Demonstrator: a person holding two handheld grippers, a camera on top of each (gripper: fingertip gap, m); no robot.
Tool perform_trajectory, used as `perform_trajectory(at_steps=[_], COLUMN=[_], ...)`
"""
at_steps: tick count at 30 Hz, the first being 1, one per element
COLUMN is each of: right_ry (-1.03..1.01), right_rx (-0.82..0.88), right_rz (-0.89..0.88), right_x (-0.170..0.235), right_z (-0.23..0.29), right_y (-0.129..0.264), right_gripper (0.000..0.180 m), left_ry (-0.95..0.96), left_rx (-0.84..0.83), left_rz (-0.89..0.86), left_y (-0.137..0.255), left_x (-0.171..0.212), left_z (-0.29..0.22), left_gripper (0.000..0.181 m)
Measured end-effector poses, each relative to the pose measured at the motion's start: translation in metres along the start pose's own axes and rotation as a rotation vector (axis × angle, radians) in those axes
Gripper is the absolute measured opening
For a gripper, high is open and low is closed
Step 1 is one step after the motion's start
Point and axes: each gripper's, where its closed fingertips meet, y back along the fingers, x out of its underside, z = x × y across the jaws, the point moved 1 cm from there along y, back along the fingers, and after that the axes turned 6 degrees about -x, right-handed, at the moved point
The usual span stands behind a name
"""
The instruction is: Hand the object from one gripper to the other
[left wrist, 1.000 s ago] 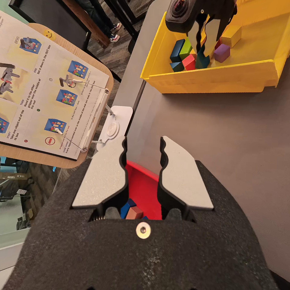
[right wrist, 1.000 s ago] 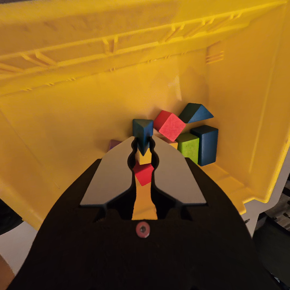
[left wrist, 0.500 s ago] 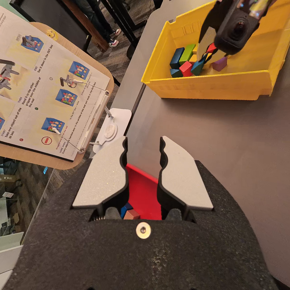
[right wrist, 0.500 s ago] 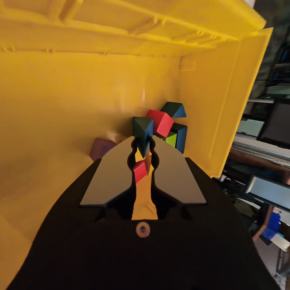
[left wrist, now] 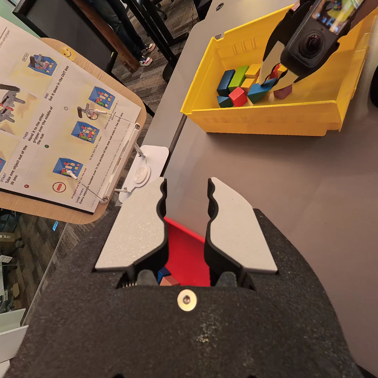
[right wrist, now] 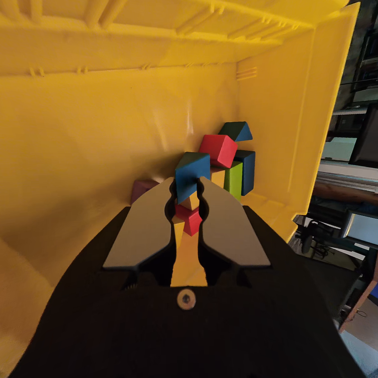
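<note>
**Wedge up off the pile, handover not yet begun**

R gripper (right wrist: 187, 182) is clamped narrow on the blue wedge (right wrist: 192, 173), pinched at the very tips. Vs 1 s ago the tongs are tilted over, the wedge shows a broader face and sits clear of the other blocks, so the pick looks done. The wedge is inside the yellow bin (right wrist: 102, 122), well apart from the L gripper (left wrist: 186, 184). That one hangs wide and empty over the red bin (left wrist: 184, 245), barely shifted. Likely next: carry the wedge out over the grey table (left wrist: 266, 184) to meet the L tongs. The tip-only hold could slip.

Count:
- 2 grippers, 2 bins (1 yellow, 1 red).
- Yellow bin: 3 blue blocks (2 wedges incl. the held one, 1 oblong), 2 red, 1 green, 1 purple, at least 2 yellow; more may be hidden behind the fingers.
- Red bin: 2 blocks visible (1 blue, 1 brownish), rest hidden.
- 1 instruction sheet (left wrist: 61, 122) on a wooden board, L of the table.
</note>
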Motion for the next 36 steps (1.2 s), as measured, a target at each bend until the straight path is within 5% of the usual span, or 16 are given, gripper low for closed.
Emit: perform_trajectory(at_steps=[36], right_ry=[-0.074], right_rx=[-0.079], right_rz=[0.138], right_x=[-0.006], right_z=[0.007], right_y=[-0.016], right_gripper=[0.03], left_ry=[-0.013], left_rx=[-0.003], left_rz=[0.026], left_y=[0.0], left_x=[0.003], left_z=[0.0], left_gripper=[0.038])
